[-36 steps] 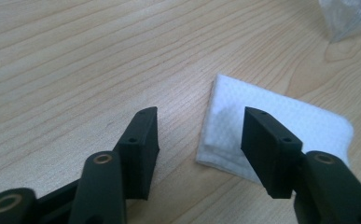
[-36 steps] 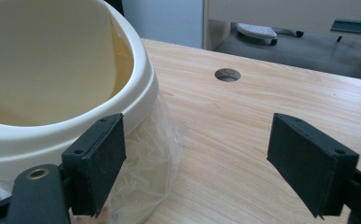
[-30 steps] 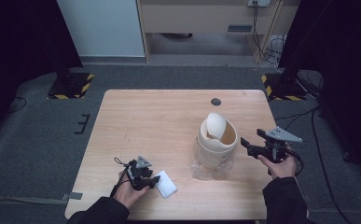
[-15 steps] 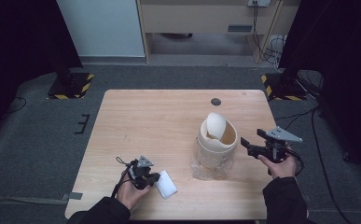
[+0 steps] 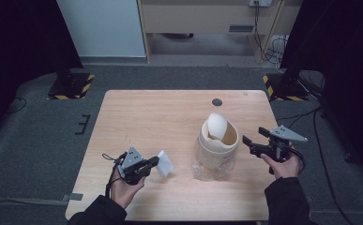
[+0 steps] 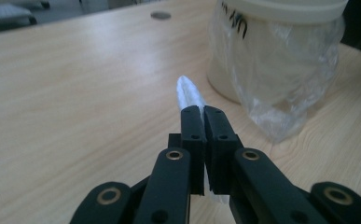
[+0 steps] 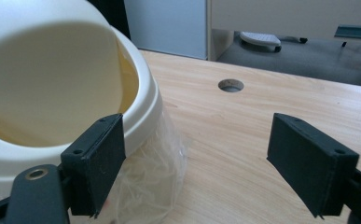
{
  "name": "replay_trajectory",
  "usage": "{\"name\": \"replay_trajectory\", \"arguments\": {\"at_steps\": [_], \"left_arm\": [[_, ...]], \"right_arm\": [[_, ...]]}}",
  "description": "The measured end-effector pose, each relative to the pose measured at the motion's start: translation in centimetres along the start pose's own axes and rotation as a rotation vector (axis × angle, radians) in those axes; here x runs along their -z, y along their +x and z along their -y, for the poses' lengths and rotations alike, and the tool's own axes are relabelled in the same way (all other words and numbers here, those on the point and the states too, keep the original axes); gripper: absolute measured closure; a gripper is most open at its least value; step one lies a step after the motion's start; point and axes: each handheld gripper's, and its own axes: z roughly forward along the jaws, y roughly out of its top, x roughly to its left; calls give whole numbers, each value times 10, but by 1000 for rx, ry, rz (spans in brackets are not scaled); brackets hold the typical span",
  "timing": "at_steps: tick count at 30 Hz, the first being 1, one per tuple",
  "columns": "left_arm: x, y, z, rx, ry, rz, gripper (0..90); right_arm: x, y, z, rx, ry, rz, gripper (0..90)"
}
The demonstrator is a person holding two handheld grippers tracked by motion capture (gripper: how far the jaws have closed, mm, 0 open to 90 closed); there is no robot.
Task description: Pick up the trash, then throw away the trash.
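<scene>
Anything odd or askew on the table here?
The cream bin's swing lid sits tipped open, and its clear liner bag hangs outside, bunched around the base on the table. Nothing looks spilled or damaged.

Count on the light wooden table: one cream plastic bin with a tilted swing lid, one clear plastic bag liner around its base, one white folded tissue, one round cable hole. Two black hand-held grippers: left, right.
</scene>
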Motion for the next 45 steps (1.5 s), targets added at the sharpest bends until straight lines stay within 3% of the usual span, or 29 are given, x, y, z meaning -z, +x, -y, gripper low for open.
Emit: {"name": "replay_trajectory", "arguments": {"at_steps": [9, 18, 29, 36, 40, 45], "left_arm": [[13, -4, -16, -36, -123, -4, 871], [26, -10, -30, -59, -230, 27, 871], [34, -21, -48, -81, -299, 74, 871], [37, -24, -66, -93, -344, 99, 870], [34, -27, -78, -88, -373, 116, 870], [24, -39, -90, -116, -383, 154, 870]], "right_arm": [[10, 3, -14, -8, -58, -26, 210], [20, 12, -32, 5, -117, -70, 220], [36, 27, -55, 15, -190, -131, 244], [41, 48, -71, 41, -214, -206, 262], [42, 56, -75, 54, -219, -235, 282], [42, 67, -80, 50, -237, -289, 293]]}}
